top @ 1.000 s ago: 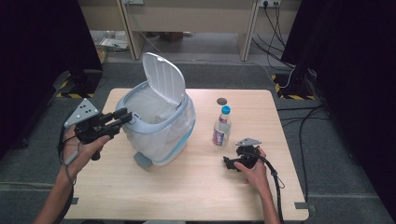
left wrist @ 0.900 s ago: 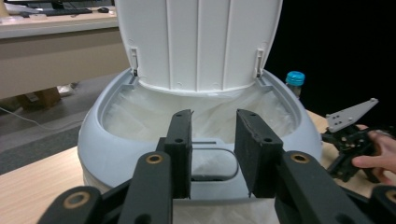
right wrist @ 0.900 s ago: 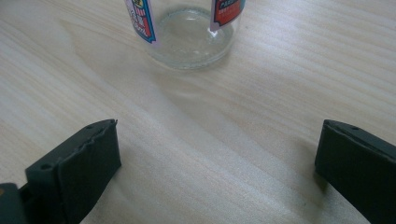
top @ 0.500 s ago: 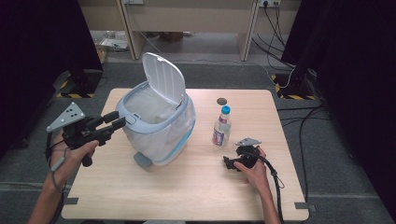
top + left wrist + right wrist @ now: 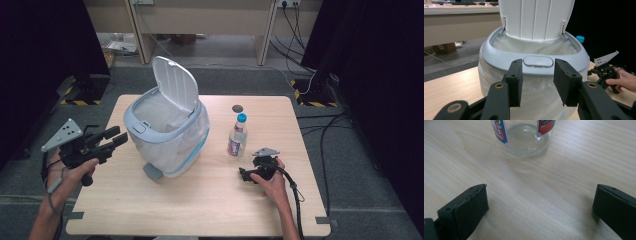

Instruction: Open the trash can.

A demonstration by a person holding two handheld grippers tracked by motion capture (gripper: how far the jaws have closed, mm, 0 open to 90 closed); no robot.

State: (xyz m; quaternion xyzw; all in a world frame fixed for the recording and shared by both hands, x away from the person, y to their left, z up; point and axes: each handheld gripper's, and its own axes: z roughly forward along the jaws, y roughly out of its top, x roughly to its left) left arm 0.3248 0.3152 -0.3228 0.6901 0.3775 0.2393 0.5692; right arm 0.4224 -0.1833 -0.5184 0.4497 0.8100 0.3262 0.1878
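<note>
Left gripper (image 5: 114, 136) held released just short of the bin (image 5: 167, 137), lid upright, latch button (image 5: 538, 61) dead ahead between the 2 jaws. Right gripper (image 5: 246, 174) spread wide on the table (image 5: 200, 200), bottle (image 5: 237, 136) standing just ahead. Risk, probably: a careless forward push tipping the light bottle, or shoving the bin.

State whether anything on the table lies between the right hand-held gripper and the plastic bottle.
Nothing visible does. The right hand-held gripper is open, and only bare table separates its jaws from the bottle just ahead.
</note>
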